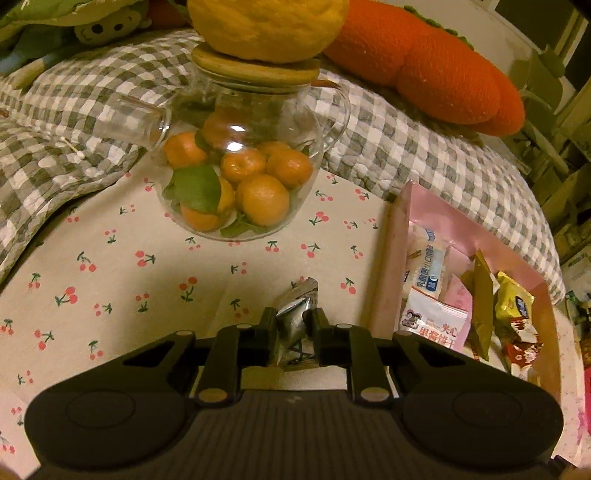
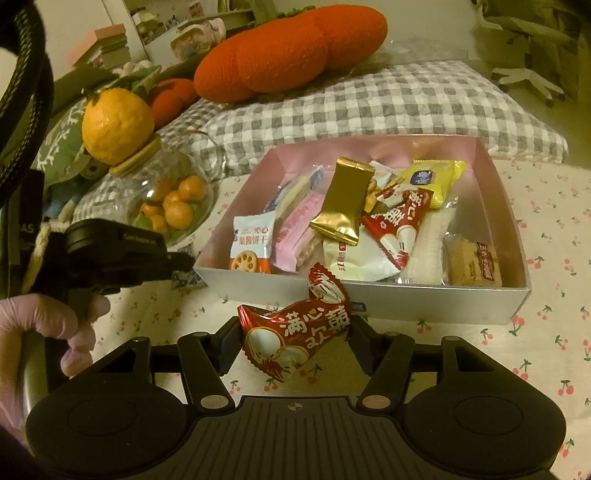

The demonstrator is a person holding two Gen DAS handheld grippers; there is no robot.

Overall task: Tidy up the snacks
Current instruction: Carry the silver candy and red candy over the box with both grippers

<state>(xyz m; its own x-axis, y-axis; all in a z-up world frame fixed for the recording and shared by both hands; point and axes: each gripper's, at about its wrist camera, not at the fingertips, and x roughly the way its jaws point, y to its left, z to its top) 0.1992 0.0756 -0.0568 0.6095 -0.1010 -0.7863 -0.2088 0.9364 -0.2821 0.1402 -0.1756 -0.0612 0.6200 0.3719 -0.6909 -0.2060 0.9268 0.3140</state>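
On the cherry-print cloth (image 1: 122, 280) spread over what looks like a bed, both grippers are loaded and the sorting is partway through its carry stage. At six o'clock in the left wrist view, the left gripper (image 1: 294, 322) has its jaws clenched on a small silver-wrapped snack (image 1: 295, 314), the foil pinched and crumpled between the pads and still low against the cloth. At six o'clock in the right wrist view, the right gripper (image 2: 293, 334) has its jaws grasping a red snack packet (image 2: 295, 334) with white lettering, held across its width just short of the near wall of the pink box (image 2: 369, 299). That box, at twelve to one o'clock from the right gripper and at three o'clock from the left, already carries a loose heap of wrapped snacks, a gold packet (image 2: 341, 201) propped up among them. A glass teapot (image 1: 236, 162) full of small oranges, with a large citrus fruit (image 1: 267, 26) on its wooden lid, stands at twelve o'clock from the left gripper, well apart from the box. By my reading, the red packet goes in first: it needs a lift over the near wall, a short reach forward and a release above the pile. The silver snack then wants a swing towards three o'clock and enough height to pass the box's left wall, keeping away from the teapot.
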